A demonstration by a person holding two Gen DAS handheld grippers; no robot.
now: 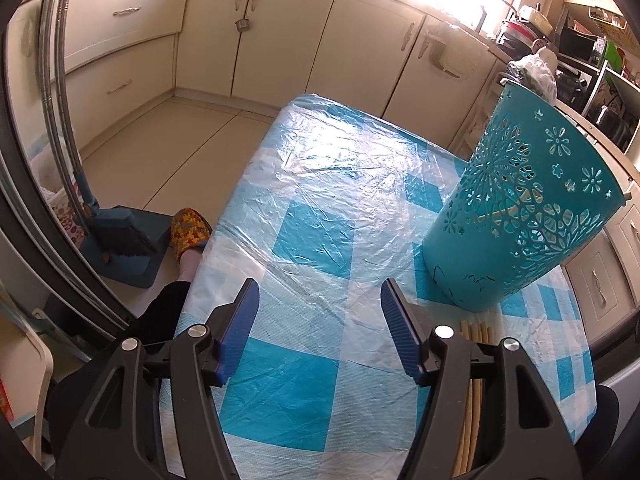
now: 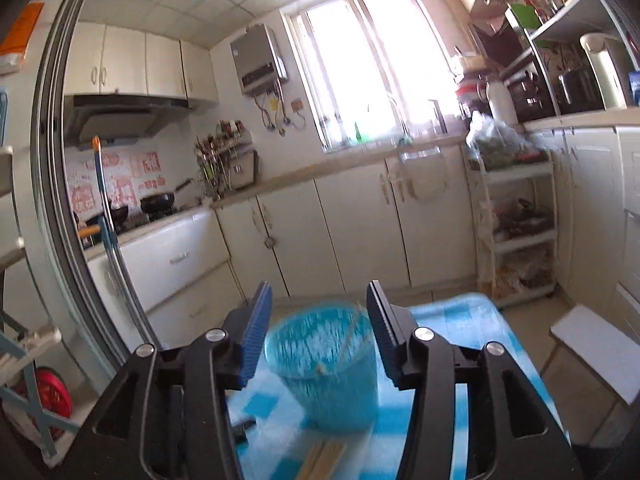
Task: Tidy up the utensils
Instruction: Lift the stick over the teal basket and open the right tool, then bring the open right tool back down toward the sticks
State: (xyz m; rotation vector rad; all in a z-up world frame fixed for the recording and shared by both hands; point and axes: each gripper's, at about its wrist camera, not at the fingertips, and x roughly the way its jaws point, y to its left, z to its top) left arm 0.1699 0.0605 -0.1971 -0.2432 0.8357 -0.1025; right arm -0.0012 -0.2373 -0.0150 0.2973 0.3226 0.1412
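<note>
A teal perforated utensil holder point(image 1: 516, 204) stands on the blue-and-white checked table point(image 1: 320, 200), at the right. Several pale wooden chopsticks point(image 1: 478, 330) lie on the table in front of it, partly hidden under my left gripper's right arm. My left gripper point(image 1: 318, 308) is open and empty, low over the table, left of the holder. In the right wrist view the holder point(image 2: 326, 364) is blurred and has one chopstick point(image 2: 344, 342) standing in it. My right gripper point(image 2: 318, 312) is open and empty above and before it. More chopsticks point(image 2: 322, 460) lie on the table below.
A plastic sheet covers the table. Cream kitchen cabinets point(image 1: 280, 40) run along the far wall. A broom and dustpan point(image 1: 120, 236) stand on the floor at left, beside a person's slippered foot point(image 1: 190, 232). A white rack point(image 2: 516, 232) and a stool point(image 2: 596, 348) stand at right.
</note>
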